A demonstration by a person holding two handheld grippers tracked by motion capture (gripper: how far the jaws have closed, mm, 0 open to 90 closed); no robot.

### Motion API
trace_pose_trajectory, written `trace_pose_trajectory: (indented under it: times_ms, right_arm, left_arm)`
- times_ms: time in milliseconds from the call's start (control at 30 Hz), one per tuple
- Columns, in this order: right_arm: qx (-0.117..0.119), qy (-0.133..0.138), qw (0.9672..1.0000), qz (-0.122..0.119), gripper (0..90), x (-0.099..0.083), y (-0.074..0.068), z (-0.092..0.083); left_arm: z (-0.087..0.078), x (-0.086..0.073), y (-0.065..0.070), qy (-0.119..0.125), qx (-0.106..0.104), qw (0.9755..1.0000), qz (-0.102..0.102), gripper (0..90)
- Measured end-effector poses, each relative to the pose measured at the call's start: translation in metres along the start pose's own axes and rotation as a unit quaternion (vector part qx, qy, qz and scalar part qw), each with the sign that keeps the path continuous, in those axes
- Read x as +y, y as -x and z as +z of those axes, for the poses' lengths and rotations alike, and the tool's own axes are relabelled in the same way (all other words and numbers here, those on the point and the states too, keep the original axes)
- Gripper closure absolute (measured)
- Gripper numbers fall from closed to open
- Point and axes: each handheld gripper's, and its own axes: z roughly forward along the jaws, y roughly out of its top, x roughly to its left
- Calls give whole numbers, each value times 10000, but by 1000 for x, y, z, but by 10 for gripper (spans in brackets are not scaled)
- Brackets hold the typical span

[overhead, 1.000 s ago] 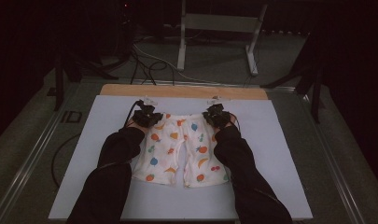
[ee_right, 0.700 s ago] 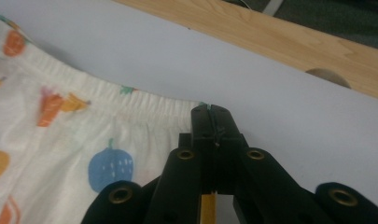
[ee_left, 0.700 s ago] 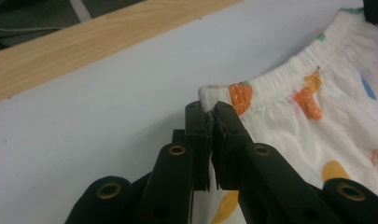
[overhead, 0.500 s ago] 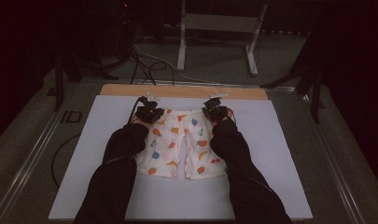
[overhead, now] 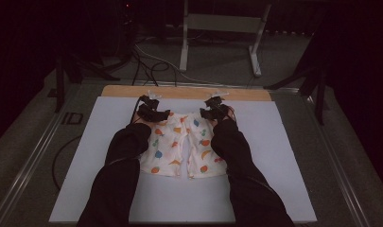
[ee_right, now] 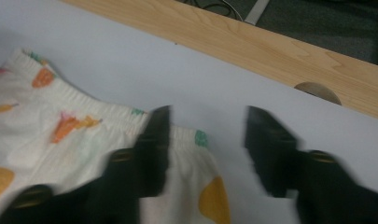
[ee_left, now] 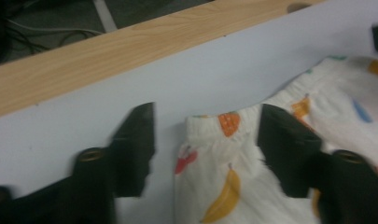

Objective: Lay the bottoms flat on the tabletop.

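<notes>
Two grippers sit at the waistband corners of a pair of small shorts (overhead: 184, 149) lying flat on a white mat (overhead: 283, 156).

Left gripper (ee_left: 203, 140) has its jaws spread wide, straddling the left corner of the ribbed elastic waistband, one jaw over bare mat and the other over cloth; right gripper (ee_right: 205, 140) is likewise spread, its jaws straddling the right corner. Neither pinches the cloth. The shorts are soft cream fabric printed with orange, red, yellow and blue fruit shapes, legs pointing toward the person, whose dark sleeves (overhead: 120, 175) cover the outer sides. Wide bare mat lies on both sides and in front. Just beyond the waistband runs a narrow mat strip, then the pale wooden table edge (overhead: 184, 92), smooth and straight-grained.
</notes>
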Motion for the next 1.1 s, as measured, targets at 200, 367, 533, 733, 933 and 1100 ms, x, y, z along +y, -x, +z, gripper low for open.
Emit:
trace_pose_trajectory:
  times_ms: [200, 367, 533, 733, 933, 1100]
  right_arm:
    - [-10, -10, 10000, -59, 281, 0, 2, -5]
    - [315, 98, 9995, -12, 137, 3, 6, -17]
    - [608, 165, 9980, -107, 115, 5, 2, -29]
    - [862, 179, 9960, -175, 113, 6, -3, -38]
    - [935, 235, 9946, -388, 84, 3, -11, -44]
    - [1181, 167, 9908, -643, 83, 3, -19, -46]
  left_arm:
    - [-5, 1, 6, -30, -426, 9990, 113, 124]
    - [-7, 1, 11, -159, -816, 9965, 125, 23]
    - [-14, 0, 17, -217, -990, 9944, 304, 2]
    - [-28, -1, 18, -186, -1291, 9906, 417, 1]
    - [-41, -3, 20, -164, -1487, 9872, 553, 0]
    - [-50, -6, 20, -123, -1501, 9869, 579, 0]
